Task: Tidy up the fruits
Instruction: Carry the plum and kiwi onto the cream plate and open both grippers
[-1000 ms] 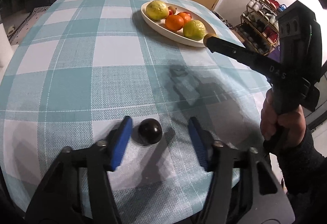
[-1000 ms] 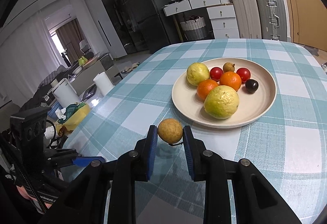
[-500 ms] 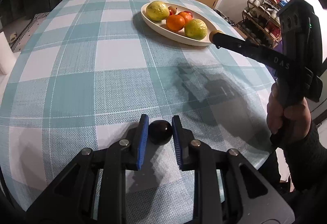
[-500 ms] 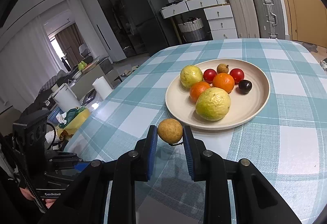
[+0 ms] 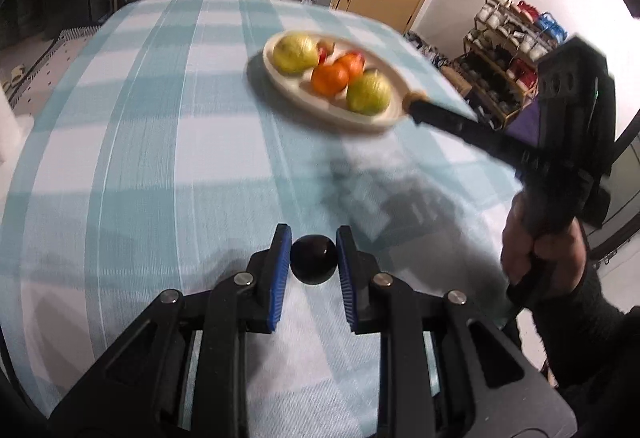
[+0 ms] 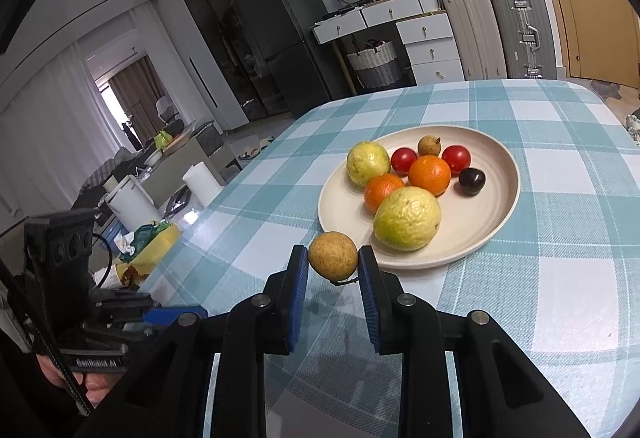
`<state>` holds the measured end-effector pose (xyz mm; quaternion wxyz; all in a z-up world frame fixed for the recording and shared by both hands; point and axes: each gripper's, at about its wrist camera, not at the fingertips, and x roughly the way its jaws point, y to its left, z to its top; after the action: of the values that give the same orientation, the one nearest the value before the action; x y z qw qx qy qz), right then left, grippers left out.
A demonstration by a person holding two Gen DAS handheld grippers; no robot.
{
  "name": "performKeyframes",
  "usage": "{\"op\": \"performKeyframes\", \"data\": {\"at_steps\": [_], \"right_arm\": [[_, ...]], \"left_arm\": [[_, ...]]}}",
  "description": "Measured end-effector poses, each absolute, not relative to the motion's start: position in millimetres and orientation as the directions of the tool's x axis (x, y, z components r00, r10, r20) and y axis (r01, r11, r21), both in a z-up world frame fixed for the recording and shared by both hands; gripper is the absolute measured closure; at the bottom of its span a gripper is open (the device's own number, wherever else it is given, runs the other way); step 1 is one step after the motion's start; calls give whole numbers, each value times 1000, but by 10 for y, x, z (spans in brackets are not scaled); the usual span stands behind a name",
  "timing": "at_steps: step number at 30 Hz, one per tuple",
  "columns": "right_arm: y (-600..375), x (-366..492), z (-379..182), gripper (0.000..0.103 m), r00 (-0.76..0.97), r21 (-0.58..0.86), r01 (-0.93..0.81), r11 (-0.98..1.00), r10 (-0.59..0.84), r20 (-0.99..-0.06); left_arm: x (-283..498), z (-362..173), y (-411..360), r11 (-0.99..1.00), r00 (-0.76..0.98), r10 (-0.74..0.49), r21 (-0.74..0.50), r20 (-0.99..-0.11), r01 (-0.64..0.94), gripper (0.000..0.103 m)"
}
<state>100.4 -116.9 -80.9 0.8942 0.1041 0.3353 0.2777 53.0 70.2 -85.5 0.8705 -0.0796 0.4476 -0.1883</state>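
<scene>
My left gripper [image 5: 313, 259] is shut on a small dark round fruit [image 5: 313, 259] and holds it just above the checked tablecloth near the table's front edge. My right gripper [image 6: 333, 258] is shut on a small brown round fruit [image 6: 333, 255] with a short stem, held beside the near rim of the cream plate [image 6: 496, 222]. The plate holds two yellow-green guavas [image 6: 407, 217], two oranges [image 6: 430, 174], two red tomatoes, a small brown fruit and a dark plum [image 6: 471, 181]. In the left wrist view the plate [image 5: 288, 90] is blurred, far centre, with the right gripper's tip [image 5: 416, 100] at its rim.
The table carries a teal and white checked cloth [image 5: 140, 142]. Drawers, suitcases and a basket stand beyond the far edge [image 6: 432, 42]. A shoe rack [image 5: 508, 50] is to the right of the table. The left gripper body [image 6: 72, 278] shows off the table's left edge.
My left gripper closed on the dark fruit and lifted it off the cloth, moving towards the plate. My right gripper kept hold of the brown fruit and came nearer the plate's rim.
</scene>
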Motion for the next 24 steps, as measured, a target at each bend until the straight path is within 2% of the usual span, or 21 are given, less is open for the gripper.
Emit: {"op": "performKeyframes", "data": {"at_steps": [11, 20, 24], "right_arm": [[-1405, 1282, -617, 77, 650, 381, -410, 828, 559, -515], [-1616, 1704, -723, 77, 640, 418, -347, 840, 537, -550], [-1639, 1840, -784, 77, 646, 381, -318, 868, 492, -583]], "left_arm": [[1341, -502, 493, 894, 590, -449, -346, -671, 286, 83], [1976, -682, 284, 899, 580, -438, -345, -687, 270, 83], [2135, -796, 240, 901, 563, -434, -339, -704, 270, 83]]}}
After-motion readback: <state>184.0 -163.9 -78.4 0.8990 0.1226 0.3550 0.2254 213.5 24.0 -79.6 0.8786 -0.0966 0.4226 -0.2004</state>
